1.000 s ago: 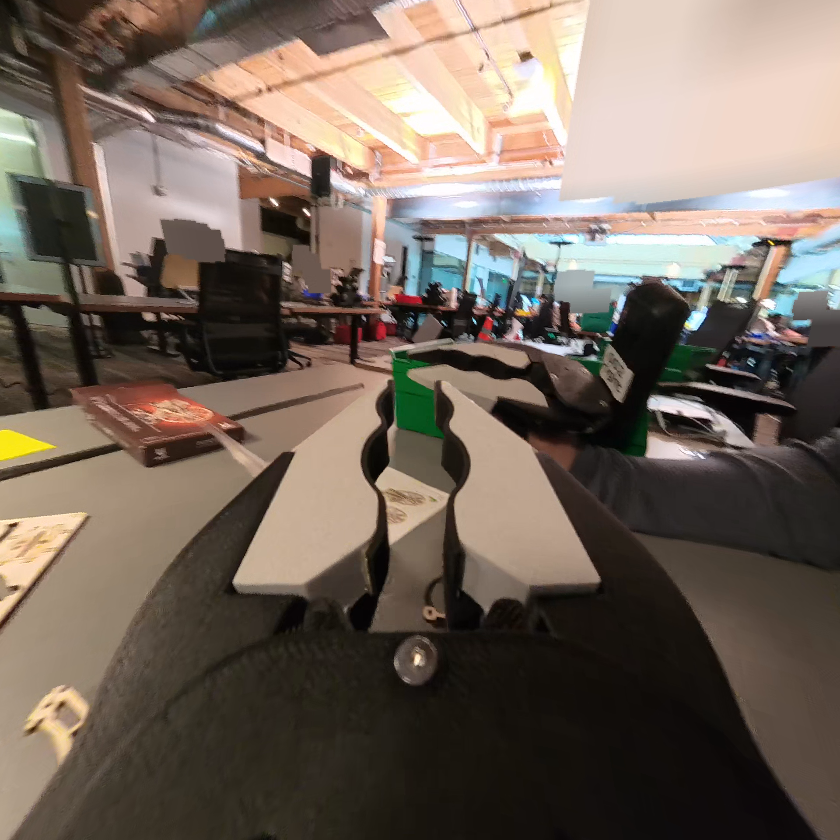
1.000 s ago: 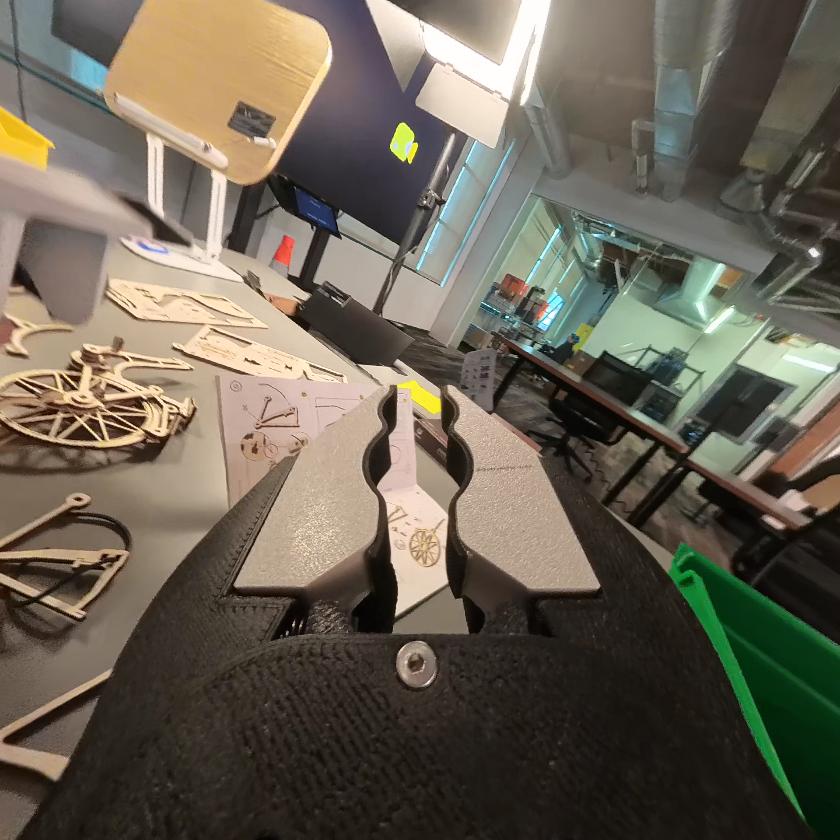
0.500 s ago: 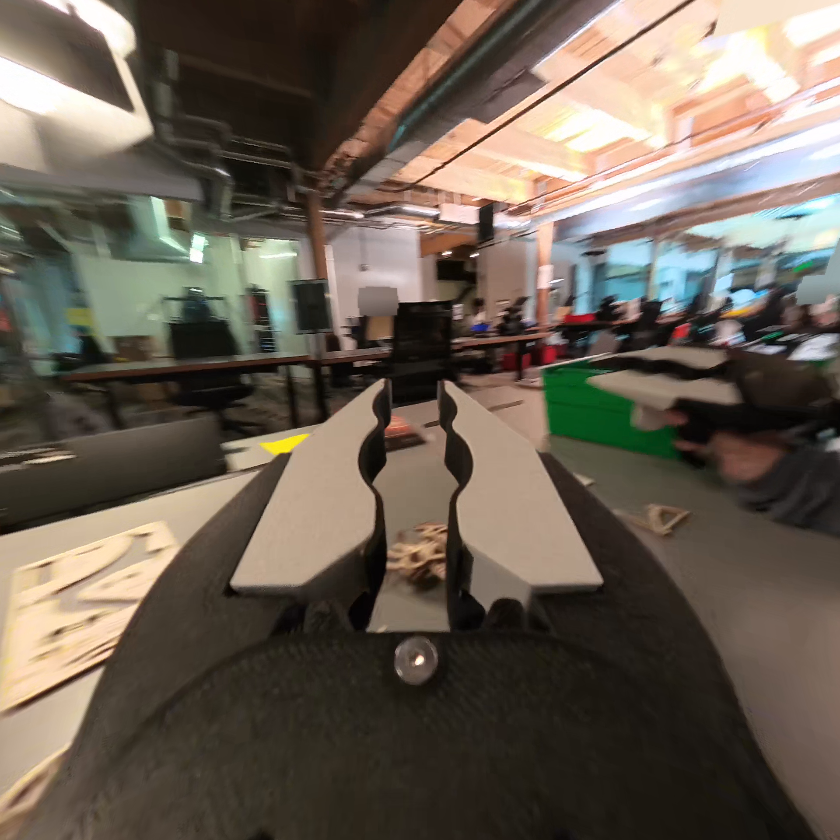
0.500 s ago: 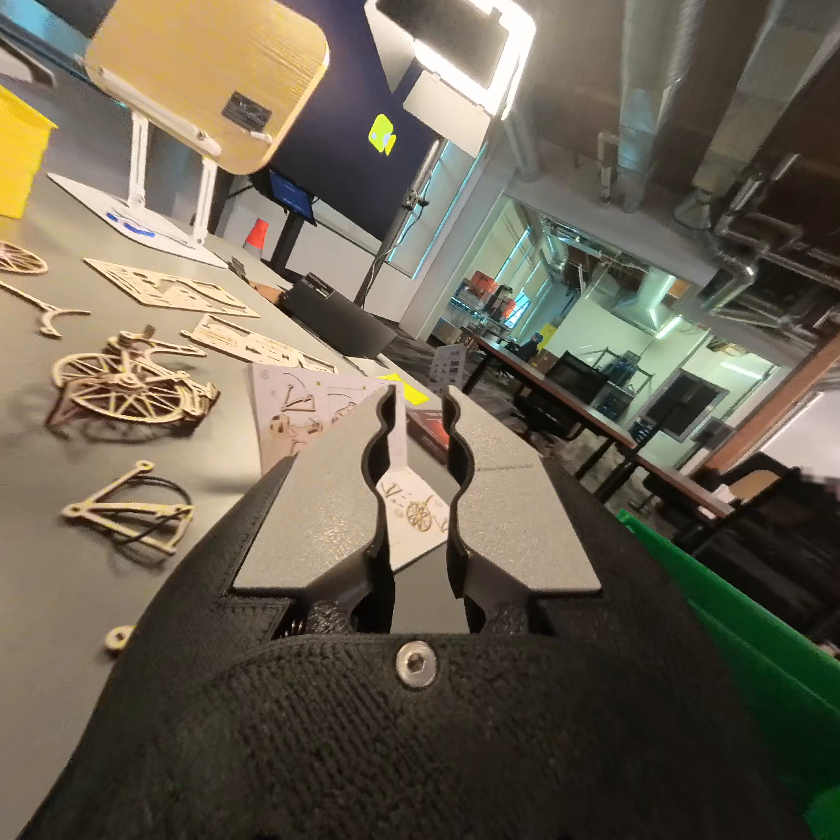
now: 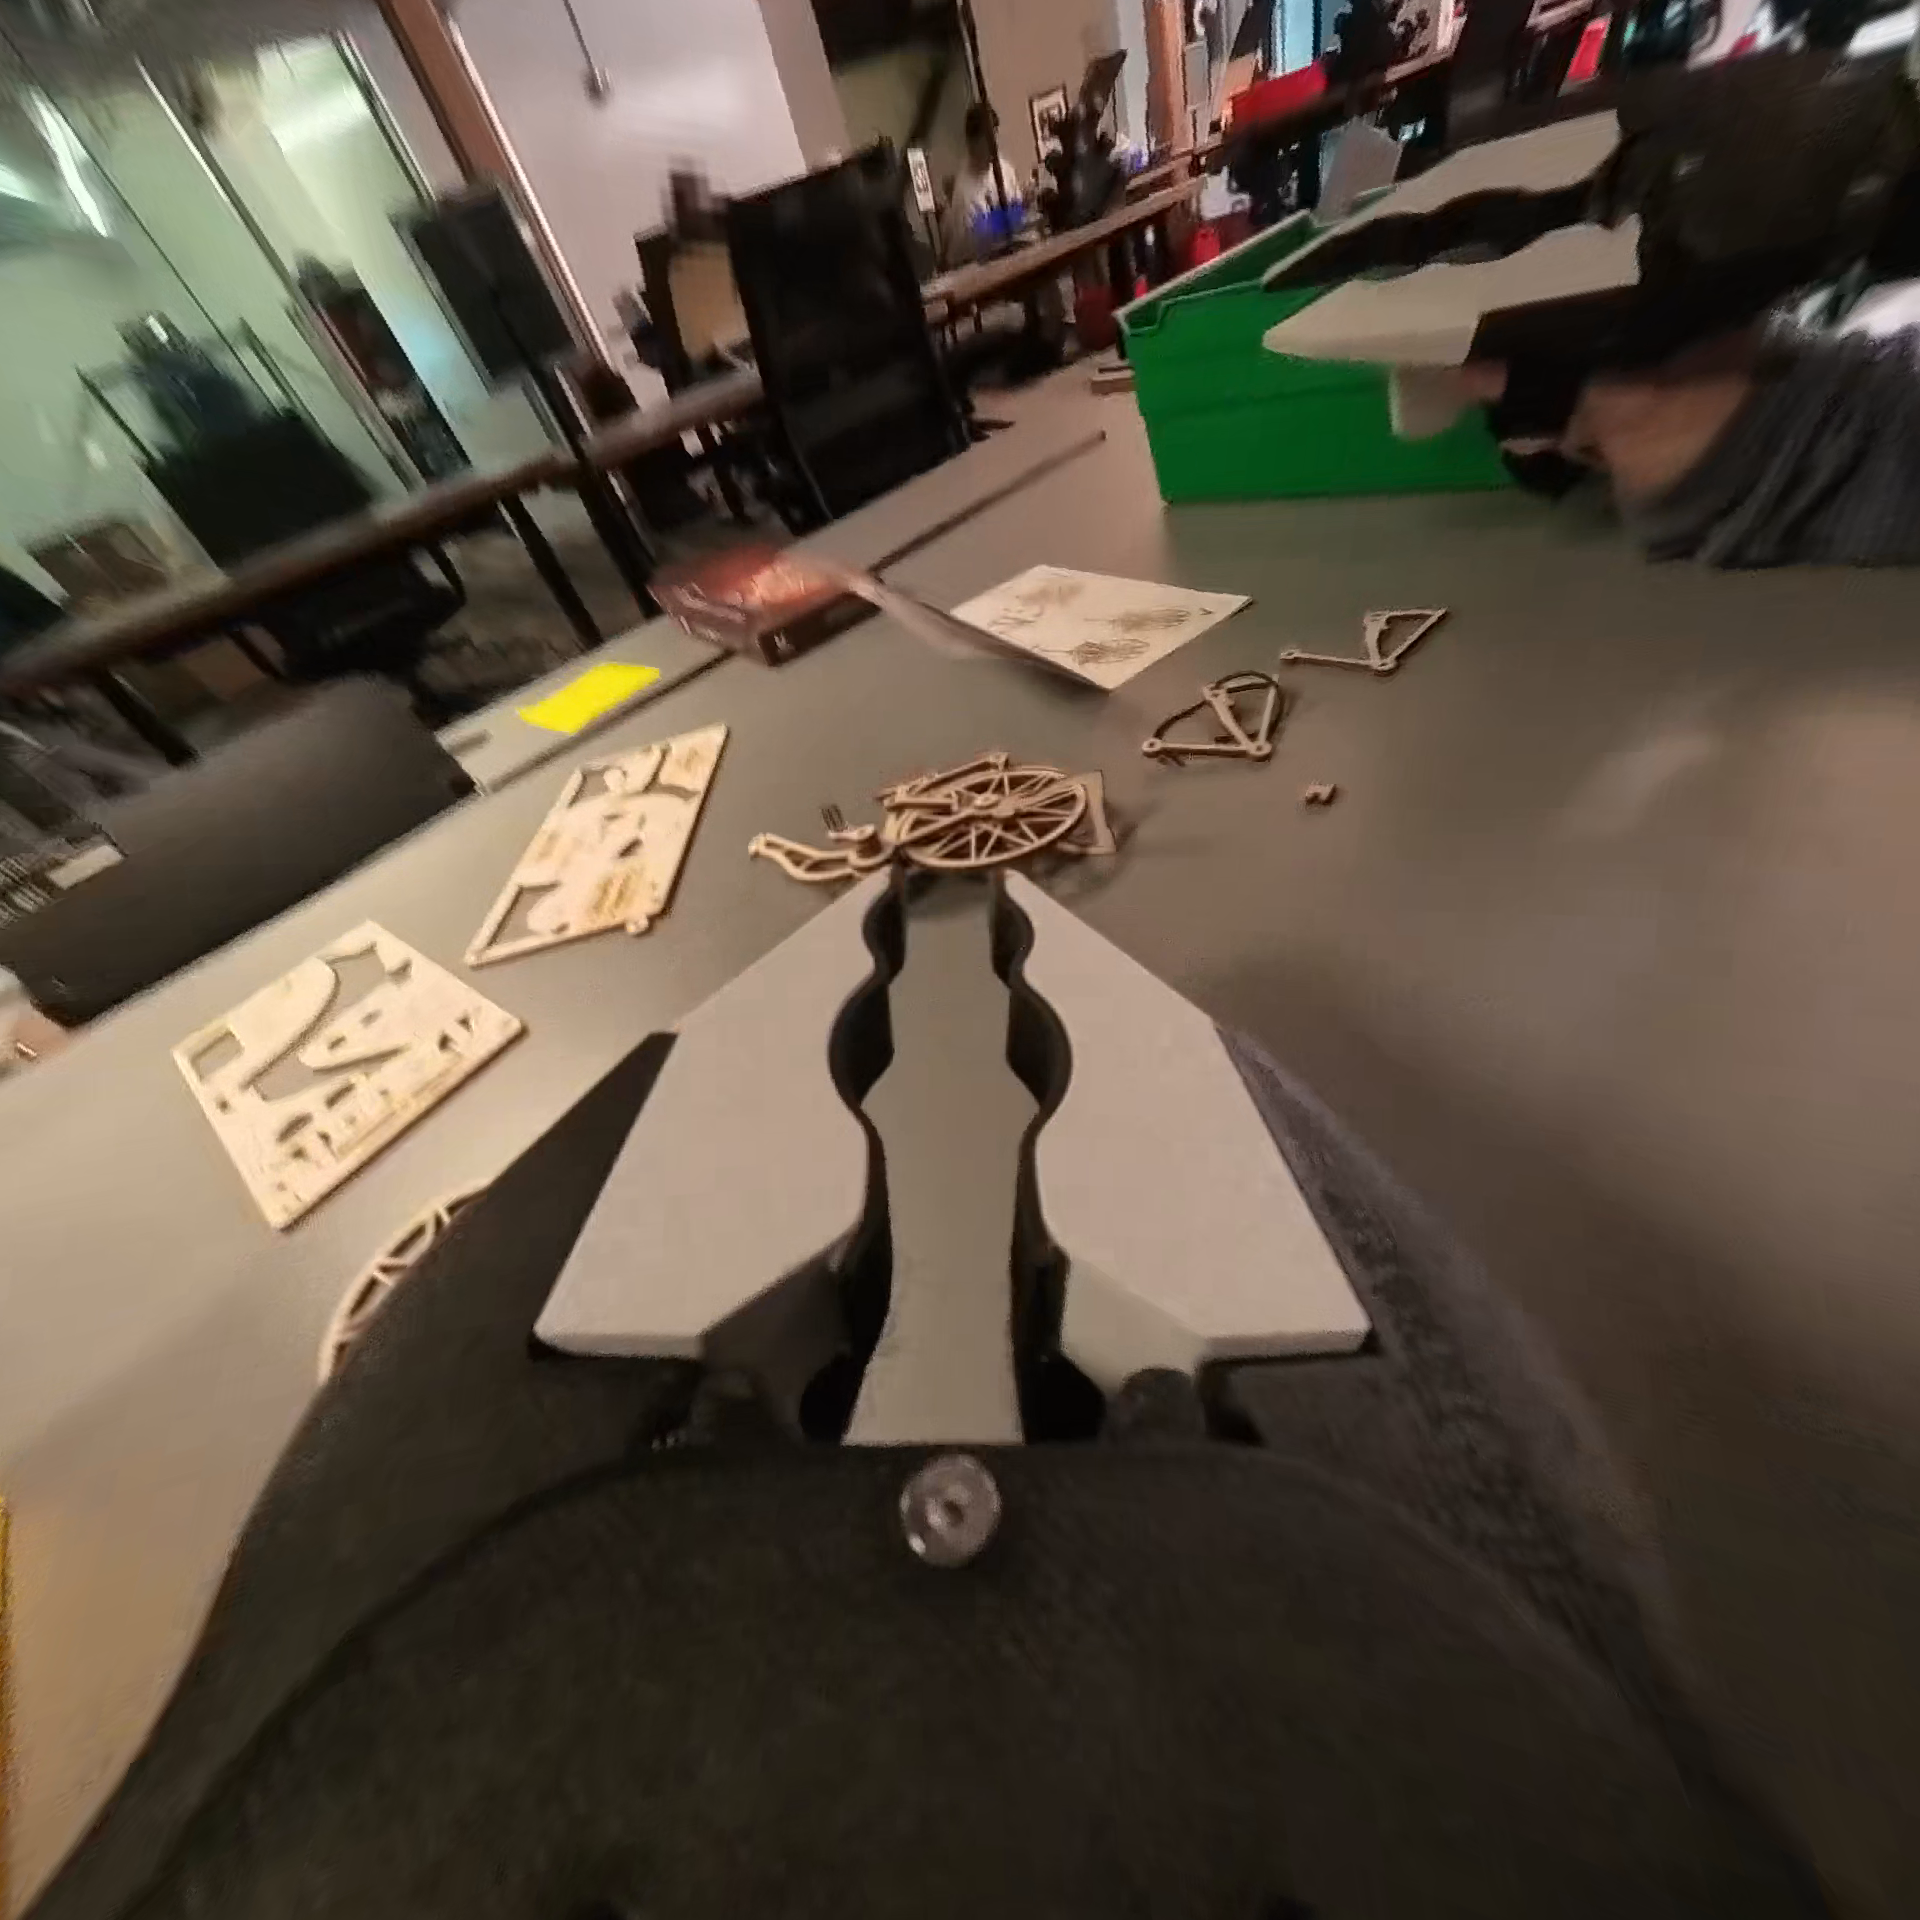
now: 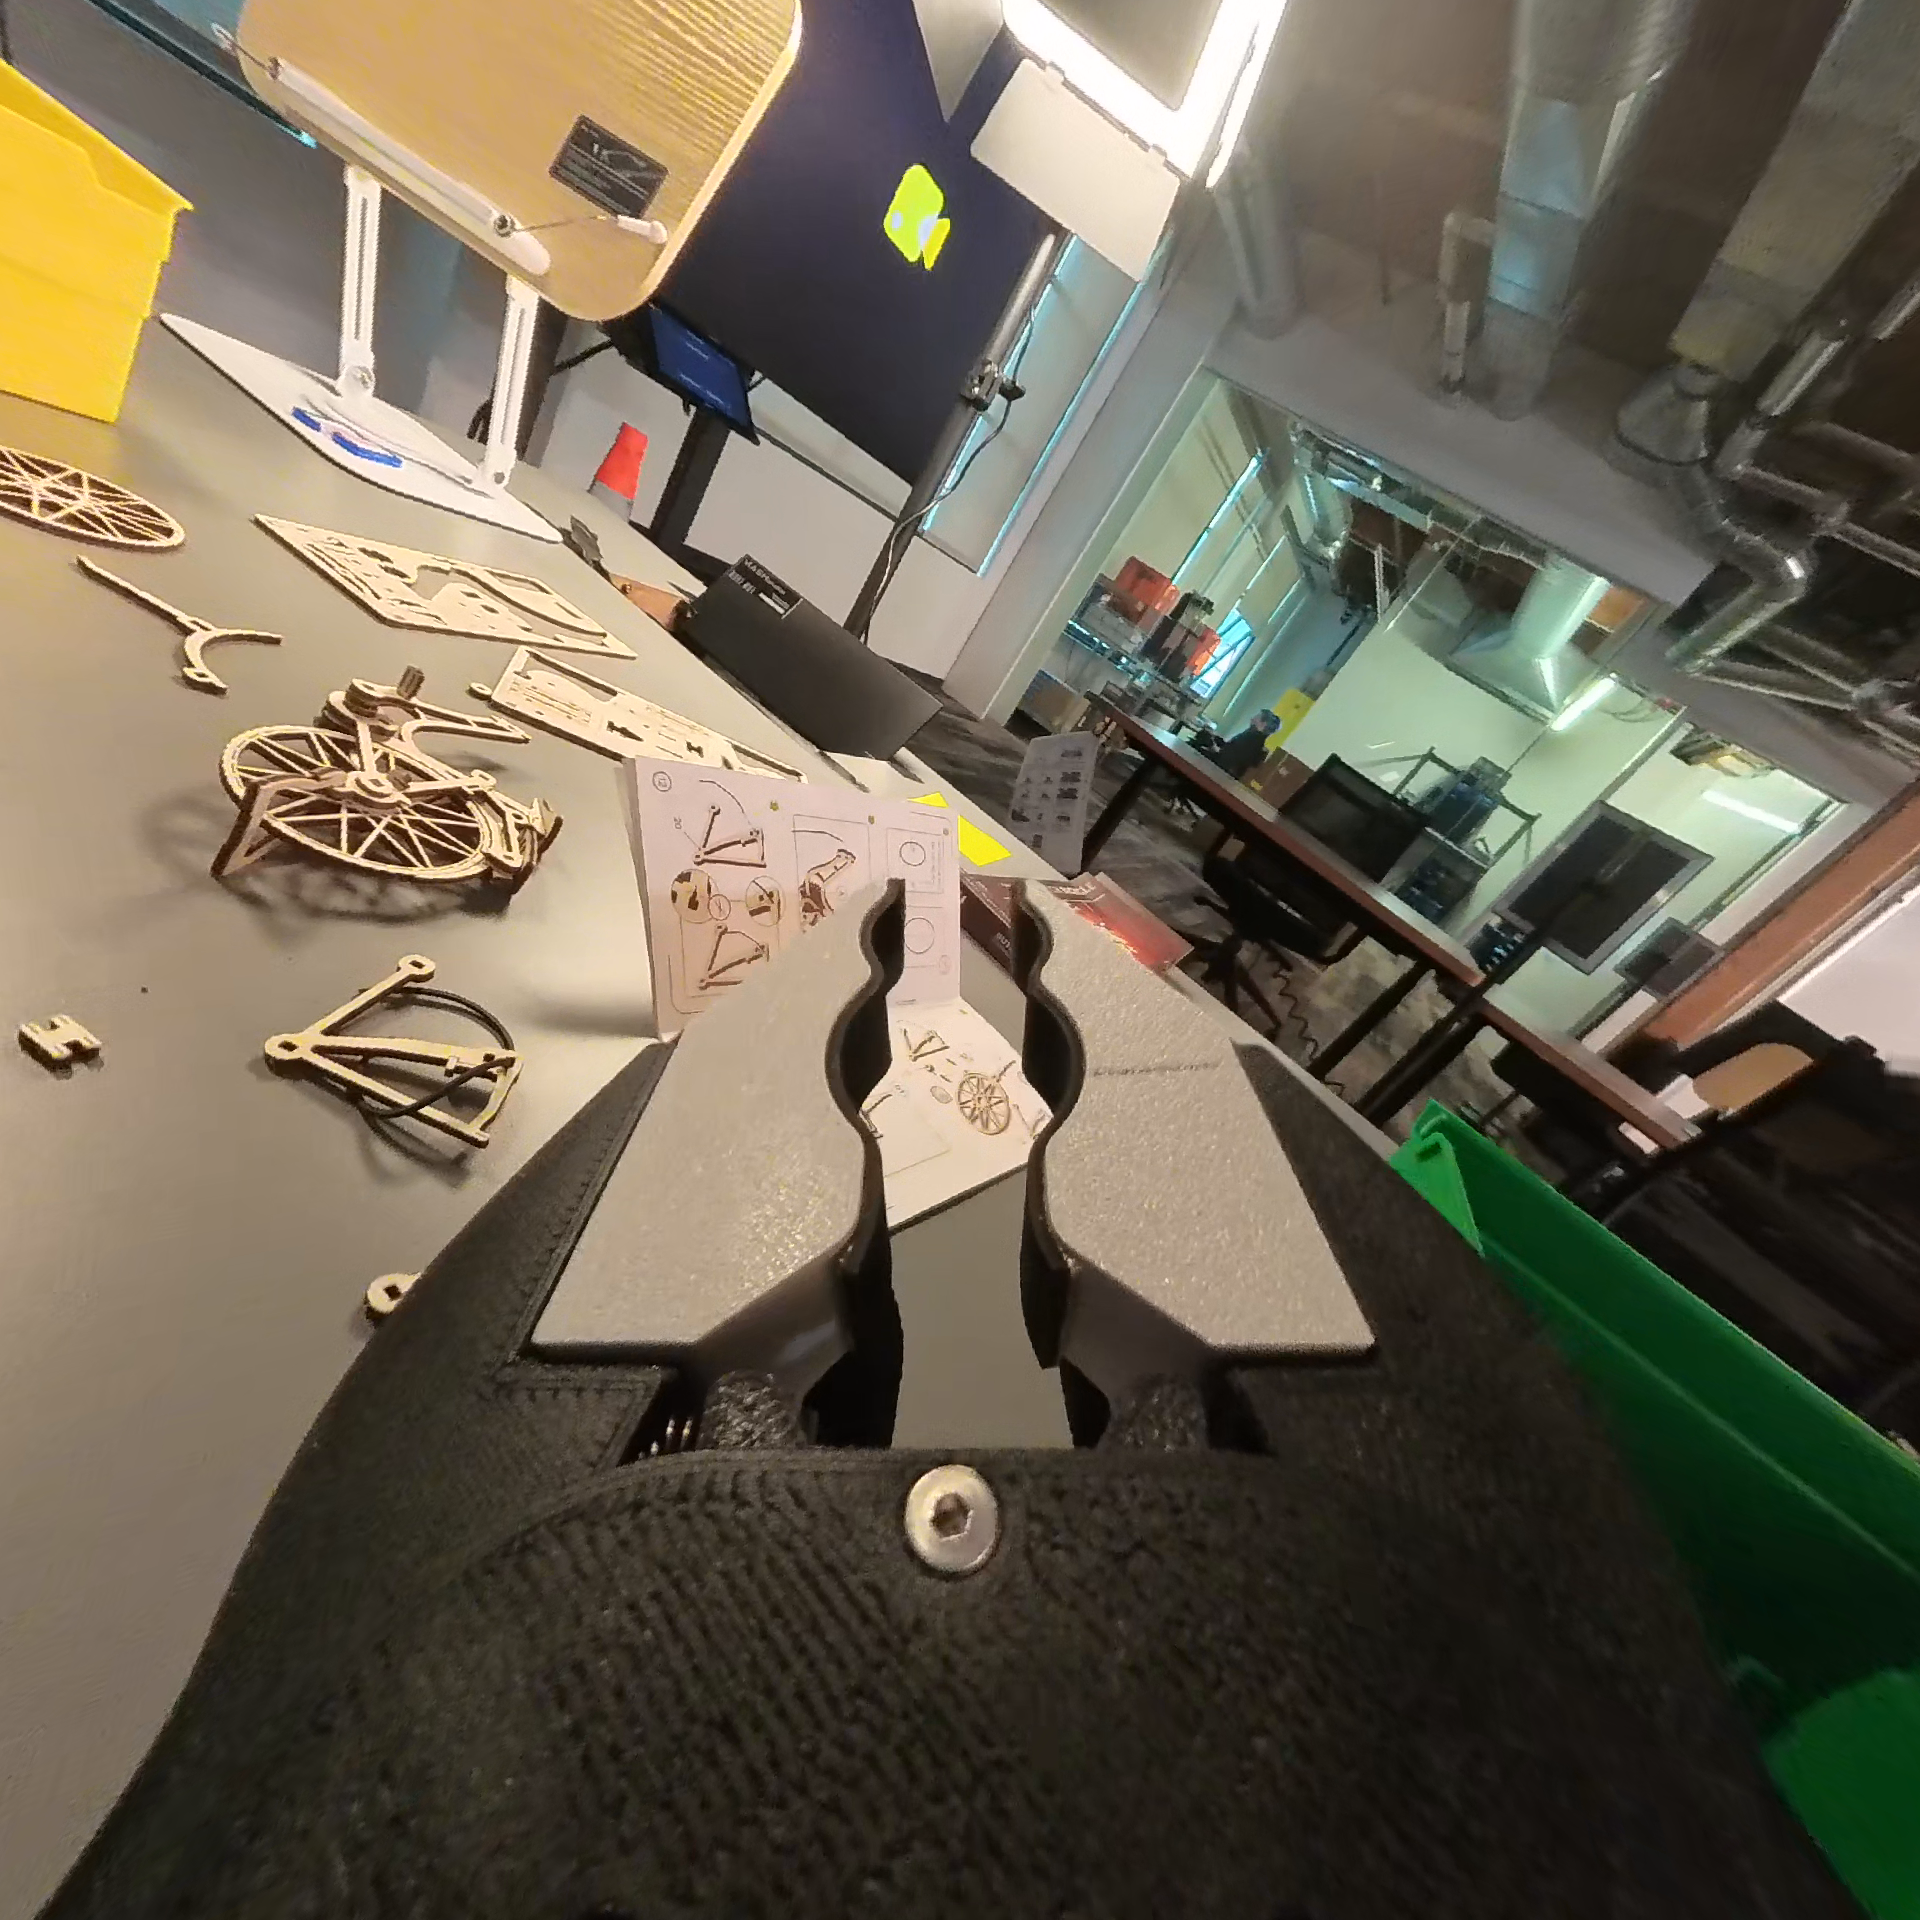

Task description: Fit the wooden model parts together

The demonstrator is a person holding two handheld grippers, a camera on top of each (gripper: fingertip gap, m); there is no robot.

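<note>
While the left claw (image 5: 948,894) was aimed level across the room a second ago, it now tips down toward the table (image 5: 1558,935), so the wheel assembly (image 5: 982,821) that was barely a blur between its fingers half a second ago lies in plain sight just past the tips at 12 o'clock. The gap between the fingers is narrow and holds nothing. The right claw (image 6: 954,904) has dropped lower over the table than a second ago; its fingers too stand narrowly apart and empty.

The green bin (image 5: 1278,416) sits at 1 o'clock of the left wrist view, with the right claw (image 5: 1340,291) in front of its rim; what is inside cannot be seen. A yellow bin (image 6: 73,270) stands at the far left of the right wrist view, contents also hidden.

The wheel assembly is pale laser-cut wood: a spoked wheel lying flat with a curved frame piece on top. At 2 o'clock of it in the left wrist view lie a triangular frame part (image 5: 1221,717) looped with a black band and a thin lever part (image 5: 1371,639). At 9 to 10 o'clock lie two punched-out wooden sheets (image 5: 608,842). Beyond lie an open instruction leaflet (image 5: 1101,623) and a dark red box (image 5: 758,613).
</note>
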